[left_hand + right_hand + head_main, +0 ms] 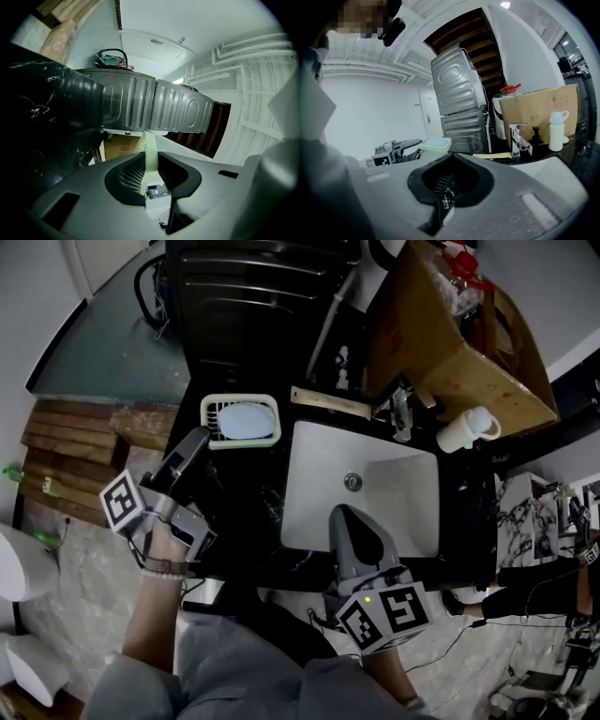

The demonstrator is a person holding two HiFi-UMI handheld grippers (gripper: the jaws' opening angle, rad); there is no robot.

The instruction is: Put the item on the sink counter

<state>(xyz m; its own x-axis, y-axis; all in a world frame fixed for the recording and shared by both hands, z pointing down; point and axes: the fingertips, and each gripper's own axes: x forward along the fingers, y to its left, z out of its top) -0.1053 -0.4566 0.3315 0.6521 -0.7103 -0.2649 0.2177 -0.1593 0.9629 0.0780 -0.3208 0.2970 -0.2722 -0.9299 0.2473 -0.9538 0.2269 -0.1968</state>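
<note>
At one sink (314, 456), left claw (199, 438) grips one tray (241, 397); right claw (348, 517) closed.

This is a washroom corner in a bare utility space. A white basin (319, 493) is sunk into a black stone desk (469, 512), with a chrome tap (401, 413) at the basin's back edge. A soap dish (211, 418) holding a pale blue bar sits just left of the basin, and a white cup (466, 429) is near the desk's back right corner. Behind the desk are a dark ribbed metal appliance (459, 98) and a cardboard box (450, 343). There are also wooden stairs (473, 42), exposed white pipes (243, 56) overhead, a marbled tile floor (84, 568) and loose cables (506, 620).
</note>
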